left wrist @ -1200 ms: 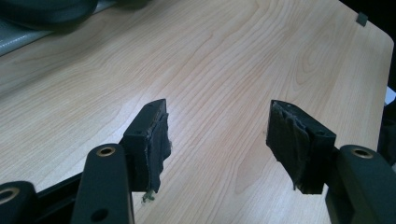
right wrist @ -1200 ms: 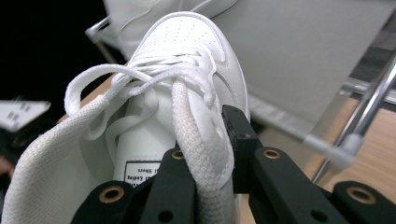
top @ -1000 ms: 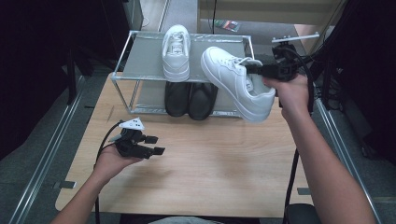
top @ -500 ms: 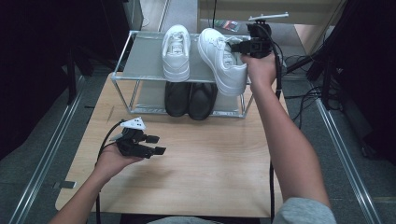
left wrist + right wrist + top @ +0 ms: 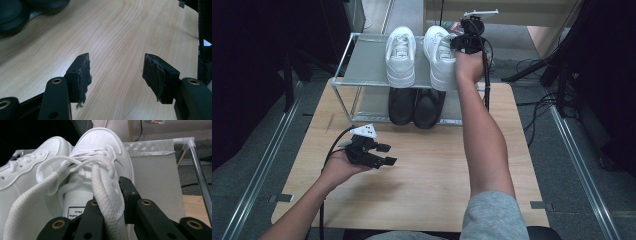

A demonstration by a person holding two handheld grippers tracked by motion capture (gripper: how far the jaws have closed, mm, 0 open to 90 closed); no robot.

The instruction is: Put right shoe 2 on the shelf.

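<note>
Two white sneakers lie side by side on the rack's top shelf [image 5: 362, 60], toes pointing away. The left sneaker [image 5: 400, 55] stands free. My right gripper [image 5: 463, 42] is shut on the right sneaker [image 5: 439, 57] at its heel collar. In the right gripper view one jaw is inside the right sneaker [image 5: 100, 152] and the other outside, with the right gripper [image 5: 110, 195] pinching the padded wall. I cannot tell whether its sole rests on the shelf. My left gripper [image 5: 384, 154] lies low over the wooden table [image 5: 427, 170], open; nothing is between the left gripper's [image 5: 116, 67] jaws.
A pair of black shoes [image 5: 416, 106] sits on the rack's lower shelf; their toes show as the black shoes [image 5: 15, 12] in the left gripper view. The rack's metal frame [image 5: 343, 87] edges the table's far half. Cables lie on the floor at the right [image 5: 532, 65].
My right hand has carried the white sneaker from the rack's right front corner, left and back, over the top shelf beside the other sneaker. The left hand has kept still.
</note>
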